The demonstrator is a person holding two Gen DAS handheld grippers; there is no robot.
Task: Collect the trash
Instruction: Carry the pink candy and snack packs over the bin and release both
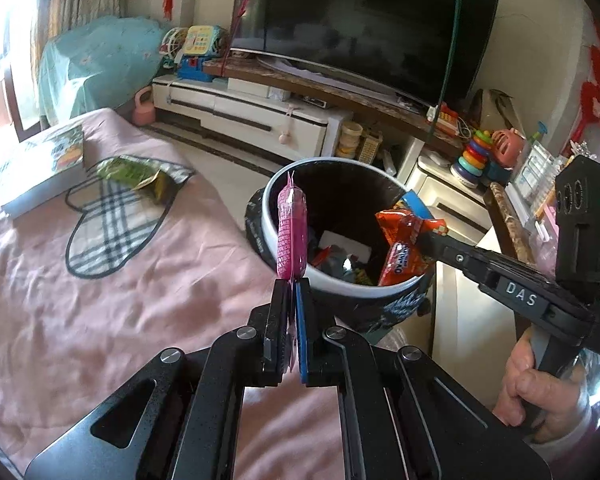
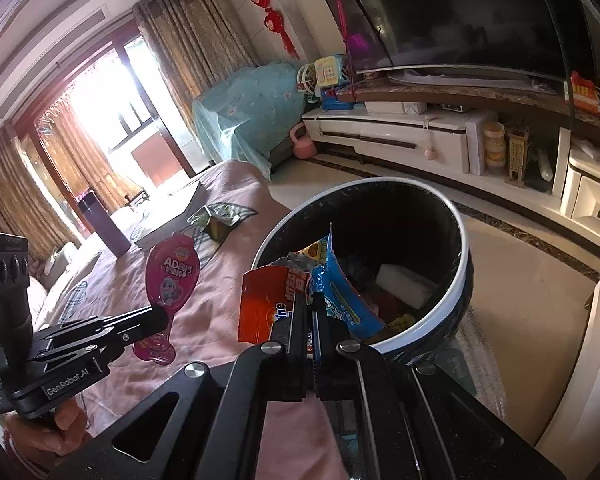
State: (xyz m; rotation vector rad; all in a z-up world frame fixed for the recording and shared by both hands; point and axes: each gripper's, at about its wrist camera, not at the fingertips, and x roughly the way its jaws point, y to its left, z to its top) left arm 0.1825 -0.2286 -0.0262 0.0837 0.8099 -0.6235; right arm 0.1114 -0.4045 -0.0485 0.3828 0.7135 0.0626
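Left gripper (image 1: 292, 284) is pinching a pink packet (image 1: 291, 232) beside the bin's (image 1: 340, 280) rim, jaws closed on its edge. Right gripper (image 2: 310, 300) is clamping red and blue snack wrappers (image 2: 268, 300) at the bin opening; a green wrapper (image 1: 140, 174) is lying on the pink bedspread (image 1: 100, 300).

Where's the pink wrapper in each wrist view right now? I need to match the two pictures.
Left wrist: the pink wrapper stands edge-on at center, clamped in the left tongs, just before the bin's rim.
Right wrist: the same wrapper shows its printed face at left of center, held over the pink blanket.
Shared landmark: the trash bin, right of the wrapper in both.
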